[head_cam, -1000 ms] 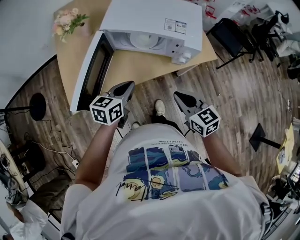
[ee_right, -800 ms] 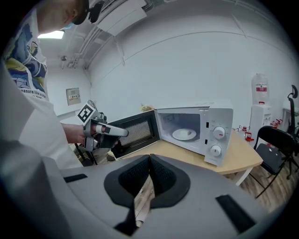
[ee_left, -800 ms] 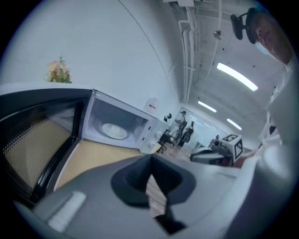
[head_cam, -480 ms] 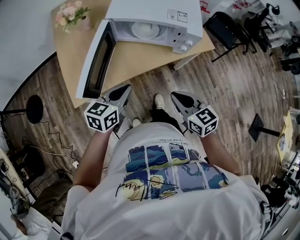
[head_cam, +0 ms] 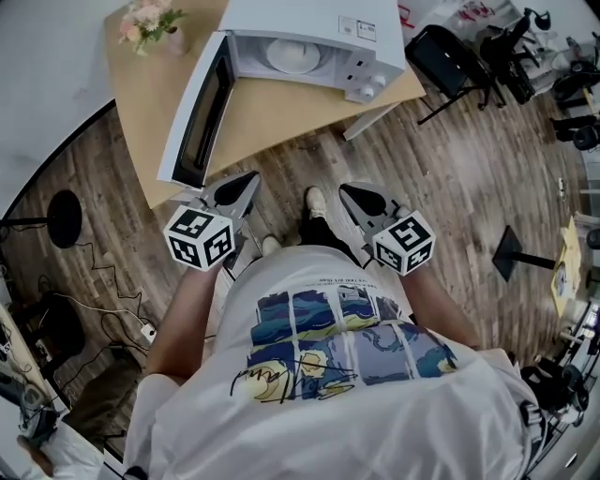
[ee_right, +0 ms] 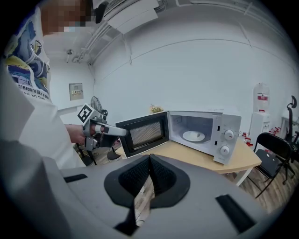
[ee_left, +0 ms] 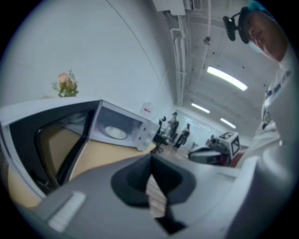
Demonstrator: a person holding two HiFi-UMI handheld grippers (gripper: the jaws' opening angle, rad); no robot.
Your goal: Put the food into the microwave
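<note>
Close to the person's body, the left gripper (head_cam: pixel 246 180) and the right gripper (head_cam: pixel 350 191) hover over the wooden floor (head_cam: pixel 450 187), short of the surface (head_cam: pixel 272 112). Each has its fingers clenched together on nothing. Just beyond the left gripper, the door (head_cam: pixel 199 117) of the microwave (head_cam: pixel 319 28) hangs wide open. Deeper in, a white plate (head_cam: pixel 292 56) sits in the cavity; whether food lies on it is too small to tell, and no food shows elsewhere. The loading step looks finished. Next probably comes swinging the door shut, which calls for a sideways push from the left gripper.
</note>
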